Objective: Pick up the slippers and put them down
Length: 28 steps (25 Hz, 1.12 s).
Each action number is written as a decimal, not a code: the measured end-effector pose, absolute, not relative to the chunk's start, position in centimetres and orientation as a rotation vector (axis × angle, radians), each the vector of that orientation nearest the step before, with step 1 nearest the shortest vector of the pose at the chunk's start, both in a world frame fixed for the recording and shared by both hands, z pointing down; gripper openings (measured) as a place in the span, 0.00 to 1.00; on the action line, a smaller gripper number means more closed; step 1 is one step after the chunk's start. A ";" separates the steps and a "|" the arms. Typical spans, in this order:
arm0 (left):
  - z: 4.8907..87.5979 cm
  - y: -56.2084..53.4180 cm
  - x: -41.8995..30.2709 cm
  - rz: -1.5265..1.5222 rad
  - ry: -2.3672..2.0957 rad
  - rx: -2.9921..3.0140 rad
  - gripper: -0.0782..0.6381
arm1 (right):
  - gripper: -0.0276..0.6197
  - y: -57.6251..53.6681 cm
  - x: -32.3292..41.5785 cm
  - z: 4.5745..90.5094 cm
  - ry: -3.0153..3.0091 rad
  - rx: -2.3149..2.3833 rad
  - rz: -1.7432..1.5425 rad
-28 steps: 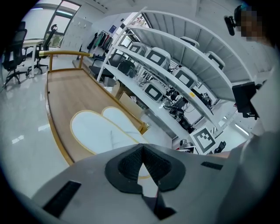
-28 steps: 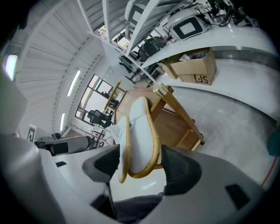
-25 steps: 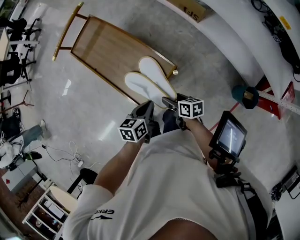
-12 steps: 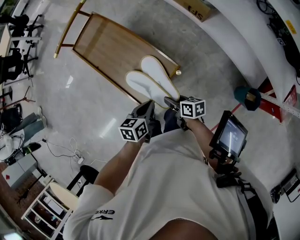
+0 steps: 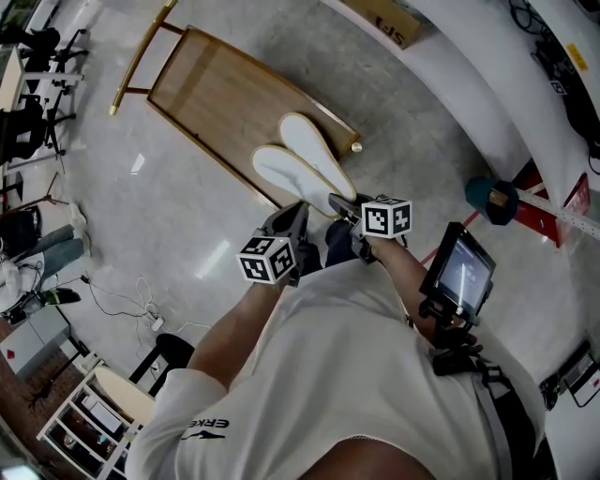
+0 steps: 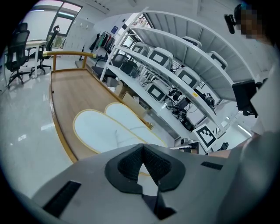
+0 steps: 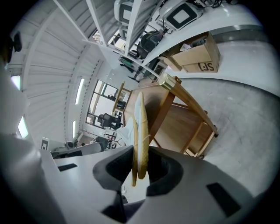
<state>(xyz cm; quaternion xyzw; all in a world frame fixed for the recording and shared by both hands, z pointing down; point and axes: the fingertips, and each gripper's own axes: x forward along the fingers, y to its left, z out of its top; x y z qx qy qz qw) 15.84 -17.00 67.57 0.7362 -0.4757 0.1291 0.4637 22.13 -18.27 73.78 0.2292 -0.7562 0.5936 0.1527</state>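
Two white slippers with yellow rims (image 5: 305, 167) lie side by side, soles up, on a low wooden bench (image 5: 216, 94). In the left gripper view the slippers (image 6: 109, 127) lie just beyond the jaws. My right gripper (image 5: 340, 204) is at their near ends. In the right gripper view it is rolled on its side, and the thin yellow slipper edges (image 7: 139, 131) stand between the closing pads of my right gripper (image 7: 139, 158), which touch them on both sides. My left gripper (image 5: 298, 221) hangs beside it. The tips of my left gripper (image 6: 142, 148) meet with nothing between them.
The bench has a brass rail (image 5: 139, 52) at its far end. White curved shelving (image 5: 469, 84) runs along the right, with a cardboard box (image 5: 386, 21) under it. A small monitor (image 5: 459, 270) hangs at my right side. Cables (image 5: 141, 314) lie on the floor at left.
My right gripper has edged a little onto the slippers' near ends. The left gripper and the slippers have kept their places.
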 end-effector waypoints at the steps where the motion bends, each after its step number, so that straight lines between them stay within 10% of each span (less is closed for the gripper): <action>1: 67.5 -17.0 15.8 0.315 -1.171 1.811 0.11 | 0.15 -18.4 22.1 73.5 -2.178 0.657 1.702; 28: 56.2 -17.8 9.1 -0.043 -1.320 1.945 0.11 | 0.14 -21.4 17.1 56.7 -2.550 0.800 1.691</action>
